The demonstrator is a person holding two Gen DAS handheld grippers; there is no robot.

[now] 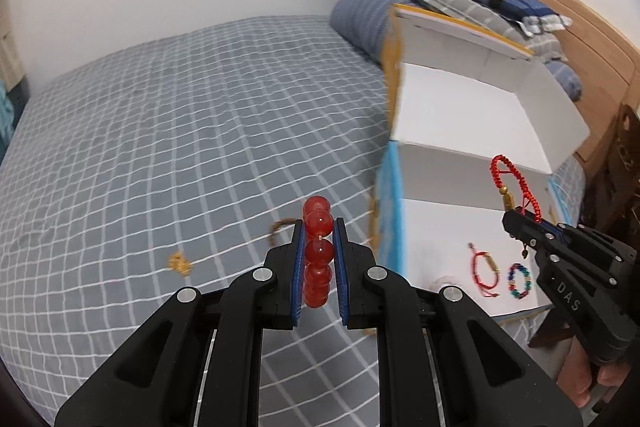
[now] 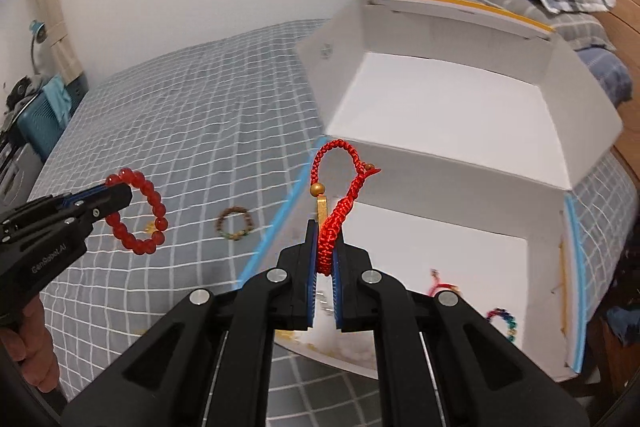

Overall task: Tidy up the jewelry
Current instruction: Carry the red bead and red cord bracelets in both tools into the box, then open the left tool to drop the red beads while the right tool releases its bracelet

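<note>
The right claw point(image 2: 324, 251) is clamping a red braided cord bracelet point(image 2: 334, 195) between its blue pads, the loop standing up above the tips with a gold bead and a gold charm showing beside the cord. Behind it an open white box point(image 2: 440, 227) is sitting on the checked grey bed point(image 2: 180, 131), lid tipped back. Inside the box, a multicoloured bead bracelet point(image 2: 505, 323) is lying near the right wall and a thin red string bracelet point(image 2: 440, 285) is peeking out behind the claw. At the left, the left claw point(image 2: 120, 197) is gripping a red bead bracelet point(image 2: 140, 213) above the bed. A brown bead bracelet point(image 2: 235, 223) is lying on the cover between the 2 claws.
</note>
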